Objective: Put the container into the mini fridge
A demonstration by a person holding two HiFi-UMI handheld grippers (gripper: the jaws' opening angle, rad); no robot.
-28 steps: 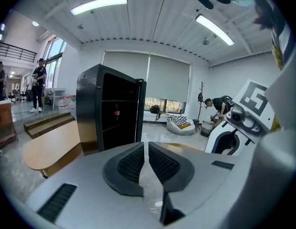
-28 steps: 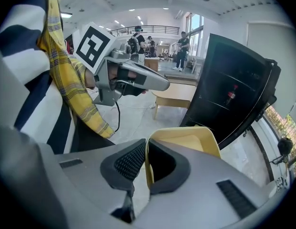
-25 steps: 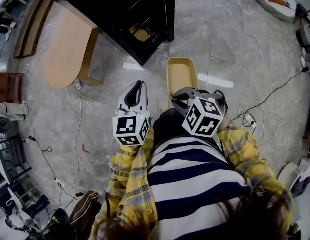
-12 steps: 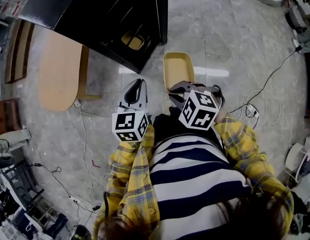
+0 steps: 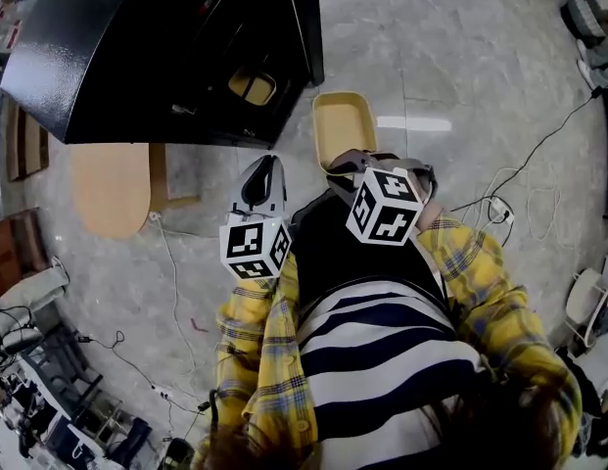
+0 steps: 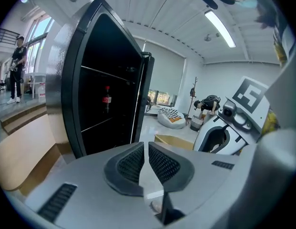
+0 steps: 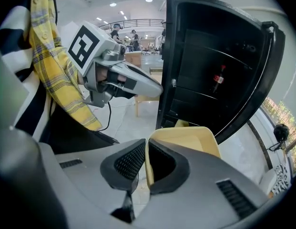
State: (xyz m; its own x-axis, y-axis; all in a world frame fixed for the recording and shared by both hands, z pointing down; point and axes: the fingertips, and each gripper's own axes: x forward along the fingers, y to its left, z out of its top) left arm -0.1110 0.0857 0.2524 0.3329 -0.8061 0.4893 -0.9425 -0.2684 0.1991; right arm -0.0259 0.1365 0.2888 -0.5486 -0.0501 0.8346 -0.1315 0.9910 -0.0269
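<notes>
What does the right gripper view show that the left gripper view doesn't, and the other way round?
Only the right gripper view shows the grip: the right hand-held gripper is shut on the rim of the yellow container. Only the left gripper view shows the left hand-held gripper with jaws together on nothing, and a striped beanbag beyond. Both show the open mini fridge, a bottle on its shelf, and the container.

We are facing the open mini fridge (image 5: 108, 57); a bottle (image 7: 217, 81) and a yellow tub (image 5: 253, 87) are occupying its shelves.
</notes>
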